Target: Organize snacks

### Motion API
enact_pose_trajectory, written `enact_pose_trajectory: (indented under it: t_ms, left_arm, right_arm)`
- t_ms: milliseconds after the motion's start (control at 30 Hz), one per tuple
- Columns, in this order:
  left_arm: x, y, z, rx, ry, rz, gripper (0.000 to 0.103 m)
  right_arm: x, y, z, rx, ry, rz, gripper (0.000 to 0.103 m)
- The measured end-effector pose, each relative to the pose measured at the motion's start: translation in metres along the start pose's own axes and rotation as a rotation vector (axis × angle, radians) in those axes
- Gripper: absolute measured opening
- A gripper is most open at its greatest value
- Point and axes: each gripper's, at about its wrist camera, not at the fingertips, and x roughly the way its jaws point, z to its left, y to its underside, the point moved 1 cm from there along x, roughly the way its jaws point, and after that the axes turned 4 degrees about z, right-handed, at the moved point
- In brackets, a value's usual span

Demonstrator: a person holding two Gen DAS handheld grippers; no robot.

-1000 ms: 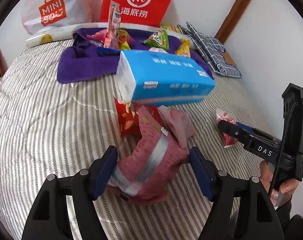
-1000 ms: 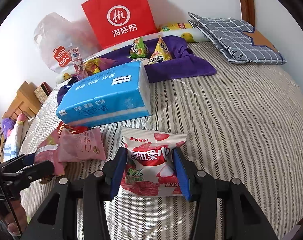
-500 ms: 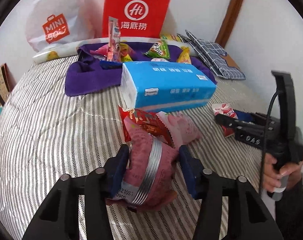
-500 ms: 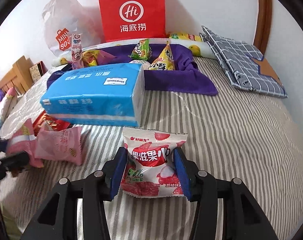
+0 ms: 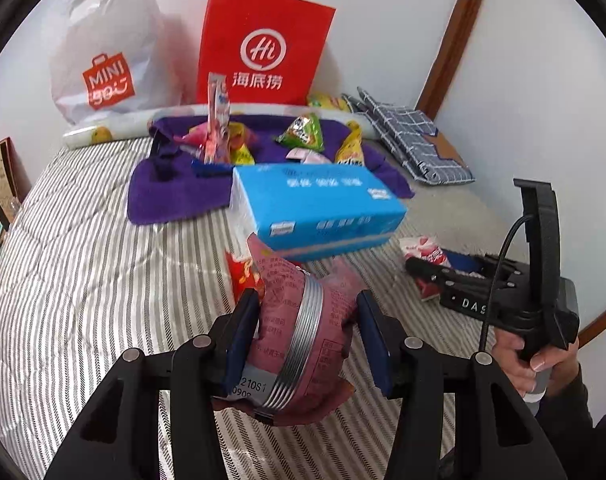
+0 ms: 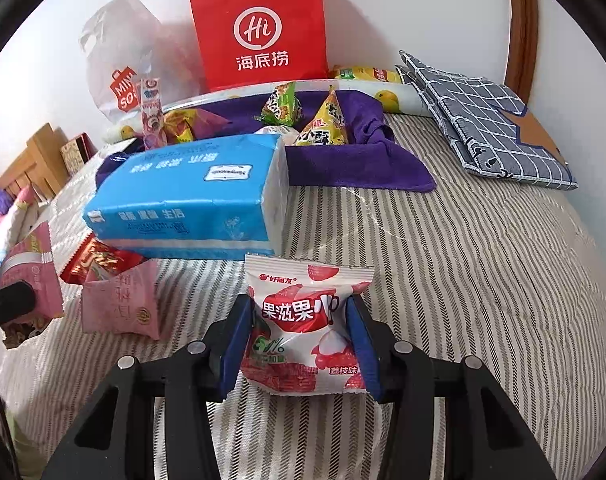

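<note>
Both jaws clamped: left gripper [image 5: 309, 334] held pink packet [image 5: 303, 336], right gripper [image 6: 299, 344] lychee packet [image 6: 305, 324]. Pickup step; next, carry to purple cloth [image 6: 355, 164].

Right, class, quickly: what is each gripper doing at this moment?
Left gripper: closed on the dark pink snack packet.
Right gripper: closed on the white and red lychee snack packet.

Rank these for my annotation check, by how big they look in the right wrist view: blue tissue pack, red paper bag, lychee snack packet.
1. blue tissue pack
2. red paper bag
3. lychee snack packet, which looks larger through nearness to the camera
</note>
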Motion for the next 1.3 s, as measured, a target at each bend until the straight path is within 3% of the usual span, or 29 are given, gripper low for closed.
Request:
enact_pose_trajectory:
  t_ms: [633, 1000, 1300]
  left_arm:
    - [-0.008, -0.027, -0.026, -0.015, 0.011, -0.046, 0.05]
    - [-0.01, -0.045, -0.025, -0.026, 0.019, -0.063, 0.05]
    - [-0.013, -0.079, -0.014, -0.042, 0.039, -0.096, 0.05]
  right_arm:
    - [-0.041, -0.024, 0.008, 0.009, -0.09, -0.099, 0.046]
    - [-0.053, -0.041, 0.008, -0.023, -0.052, -0.136, 0.046]
    - [-0.055, -0.072, 0.004, -0.019, -0.022, -0.166, 0.046]
